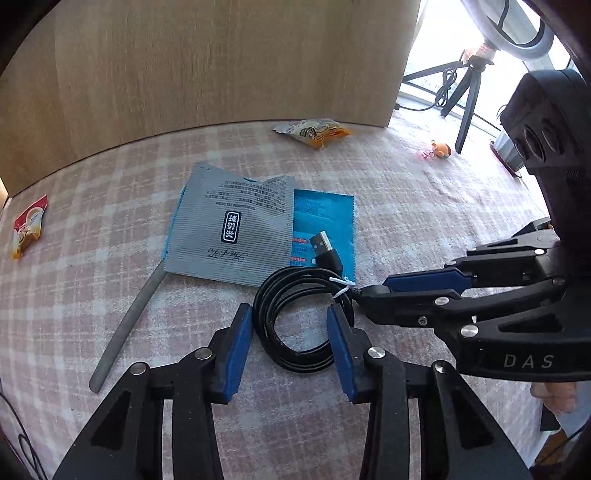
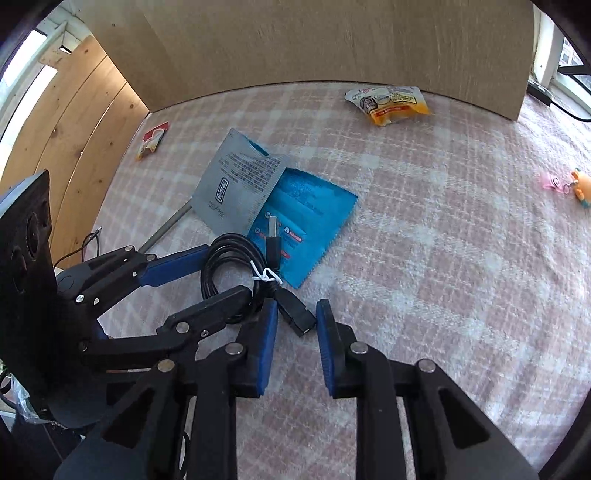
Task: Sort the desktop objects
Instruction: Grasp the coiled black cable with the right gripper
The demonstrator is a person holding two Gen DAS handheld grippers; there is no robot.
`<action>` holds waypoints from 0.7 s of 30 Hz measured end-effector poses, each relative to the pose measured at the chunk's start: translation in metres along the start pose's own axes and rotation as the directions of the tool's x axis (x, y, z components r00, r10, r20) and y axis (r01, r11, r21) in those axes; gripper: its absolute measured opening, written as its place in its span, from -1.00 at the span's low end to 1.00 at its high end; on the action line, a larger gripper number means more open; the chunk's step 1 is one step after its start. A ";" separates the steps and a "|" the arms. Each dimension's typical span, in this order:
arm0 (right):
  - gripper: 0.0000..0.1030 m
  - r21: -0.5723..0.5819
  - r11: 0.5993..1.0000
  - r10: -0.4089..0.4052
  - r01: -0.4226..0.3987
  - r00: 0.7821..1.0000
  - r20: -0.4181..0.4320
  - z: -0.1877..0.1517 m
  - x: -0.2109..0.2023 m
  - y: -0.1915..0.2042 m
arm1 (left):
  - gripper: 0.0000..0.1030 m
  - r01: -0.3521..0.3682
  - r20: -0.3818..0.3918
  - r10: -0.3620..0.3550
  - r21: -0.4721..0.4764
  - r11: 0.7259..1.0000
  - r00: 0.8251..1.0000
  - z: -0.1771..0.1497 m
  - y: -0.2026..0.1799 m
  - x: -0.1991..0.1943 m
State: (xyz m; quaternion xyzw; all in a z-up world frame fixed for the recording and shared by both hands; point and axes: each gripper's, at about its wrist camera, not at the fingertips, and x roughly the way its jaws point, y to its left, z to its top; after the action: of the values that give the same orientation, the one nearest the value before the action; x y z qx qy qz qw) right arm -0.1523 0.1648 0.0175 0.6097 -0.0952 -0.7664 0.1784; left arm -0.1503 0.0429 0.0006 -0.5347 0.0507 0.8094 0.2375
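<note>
Ring light [image 1: 517, 26] in left view only

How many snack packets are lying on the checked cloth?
2: a yellow snack packet at the back by the wooden board, and a red snack packet far left near the cloth's edge. More may be out of view.

black hand-held gripper [image 1: 290, 341], blue pads [image 1: 236, 350], silver screws, "das" lettering.

Ring light [image 1: 524, 33] on tripod [image 1: 469, 96]
</note>
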 end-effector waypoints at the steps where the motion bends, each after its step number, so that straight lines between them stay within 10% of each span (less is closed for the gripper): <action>1: -0.62 -0.003 1.000 -0.002 0.002 1.000 -0.001 -0.004 -0.001 0.001 | -0.36 -0.001 0.003 0.001 -0.010 1.000 1.000 -0.002 0.000 -0.001; 9: -0.60 0.037 0.999 0.034 -0.034 0.999 0.006 -0.004 -0.008 -0.007 | -0.57 -0.017 -0.001 0.017 -0.013 1.000 1.000 -0.008 0.002 -0.006; 15: -0.53 0.011 1.000 0.006 -0.006 1.000 0.011 0.009 -0.007 0.008 | -0.06 0.001 0.001 -0.001 -0.022 1.000 1.000 -0.018 0.001 -0.012; 21: -0.49 0.003 0.999 -0.034 0.034 0.999 -0.008 0.016 0.008 0.016 | -0.03 0.029 0.017 -0.029 0.008 1.000 0.999 -0.018 -0.008 -0.009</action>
State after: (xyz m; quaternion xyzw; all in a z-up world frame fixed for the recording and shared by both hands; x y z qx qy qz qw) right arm -0.1666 0.1456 0.0195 0.6144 -0.0853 -0.7669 0.1648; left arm -0.1282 0.0406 0.0026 -0.5276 0.0437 0.8102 0.2517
